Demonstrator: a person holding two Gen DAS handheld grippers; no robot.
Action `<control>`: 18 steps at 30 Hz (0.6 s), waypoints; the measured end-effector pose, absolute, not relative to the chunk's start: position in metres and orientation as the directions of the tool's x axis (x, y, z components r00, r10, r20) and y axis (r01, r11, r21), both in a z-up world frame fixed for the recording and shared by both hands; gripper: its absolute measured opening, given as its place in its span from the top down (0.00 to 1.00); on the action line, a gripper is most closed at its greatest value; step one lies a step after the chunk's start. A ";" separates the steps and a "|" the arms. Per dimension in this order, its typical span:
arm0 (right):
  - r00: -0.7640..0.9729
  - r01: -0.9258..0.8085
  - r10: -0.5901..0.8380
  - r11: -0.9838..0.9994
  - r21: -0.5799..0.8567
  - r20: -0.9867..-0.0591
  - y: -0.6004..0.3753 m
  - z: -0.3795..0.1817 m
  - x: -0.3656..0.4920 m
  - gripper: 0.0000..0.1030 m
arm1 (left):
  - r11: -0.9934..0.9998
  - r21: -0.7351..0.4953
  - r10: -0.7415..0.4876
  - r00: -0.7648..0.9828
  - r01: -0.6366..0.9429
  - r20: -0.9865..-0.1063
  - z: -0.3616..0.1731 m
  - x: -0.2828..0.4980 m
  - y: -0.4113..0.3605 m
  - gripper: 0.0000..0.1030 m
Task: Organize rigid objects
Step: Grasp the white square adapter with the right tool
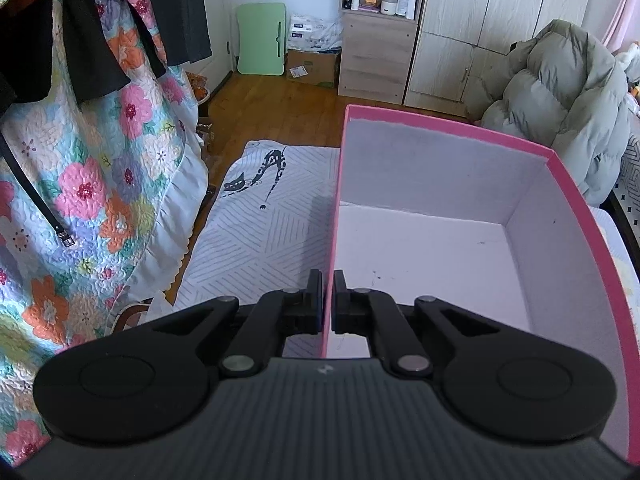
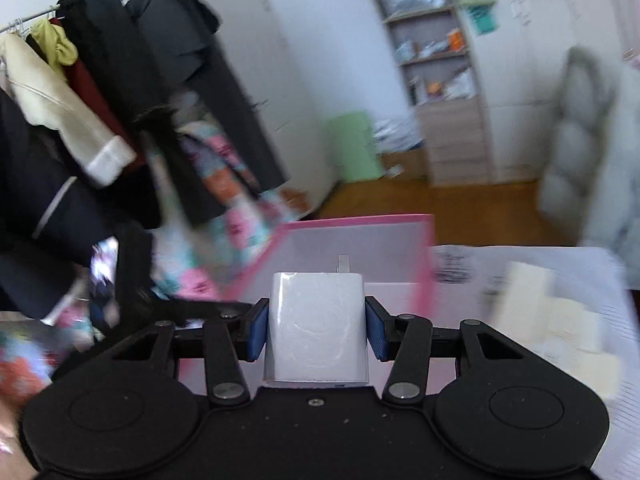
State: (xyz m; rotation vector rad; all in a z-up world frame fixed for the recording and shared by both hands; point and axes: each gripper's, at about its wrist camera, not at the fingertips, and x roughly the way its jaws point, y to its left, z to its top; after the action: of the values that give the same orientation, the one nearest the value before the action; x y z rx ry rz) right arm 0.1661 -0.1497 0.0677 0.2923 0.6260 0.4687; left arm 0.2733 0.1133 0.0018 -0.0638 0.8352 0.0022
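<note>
A pink box (image 1: 576,216) with a white, empty inside fills the right of the left wrist view. My left gripper (image 1: 328,300) is shut on the box's near left wall, one finger on each side of it. In the blurred right wrist view my right gripper (image 2: 316,328) is shut on a white plug charger (image 2: 316,328), prongs pointing forward, held in front of the pink box (image 2: 424,256). Cream-coloured blocks (image 2: 556,320) lie to the right on the pale surface.
A floral quilt (image 1: 80,184) and dark clothes (image 1: 80,20) hang at the left. A cat-print mat (image 1: 264,216) lies left of the box. A grey puffer jacket (image 1: 560,92) sits at the right. Shelves and a wardrobe (image 1: 480,28) stand at the far wall.
</note>
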 end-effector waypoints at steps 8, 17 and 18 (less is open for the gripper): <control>0.454 -0.196 0.589 0.798 0.570 -0.669 -0.089 0.030 0.315 0.47 | 0.999 -0.038 -0.016 0.681 -0.018 -0.732 0.003 0.272 0.109 0.97; 0.375 -0.034 0.555 0.809 0.587 -0.743 -0.040 -0.053 0.380 0.47 | 0.998 -0.059 -0.033 0.683 -0.015 -0.730 0.003 0.272 0.113 0.97; 0.375 -0.027 0.544 0.816 0.578 -0.751 -0.035 -0.057 0.382 0.47 | 0.998 -0.058 -0.033 0.683 -0.014 -0.730 0.003 0.272 0.113 0.97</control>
State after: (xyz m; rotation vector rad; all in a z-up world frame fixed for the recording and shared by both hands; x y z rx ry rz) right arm 0.3821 -0.0345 -0.0572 0.5254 1.1383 0.3870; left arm 0.2717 0.1130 0.0032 -0.0607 0.8191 -0.0103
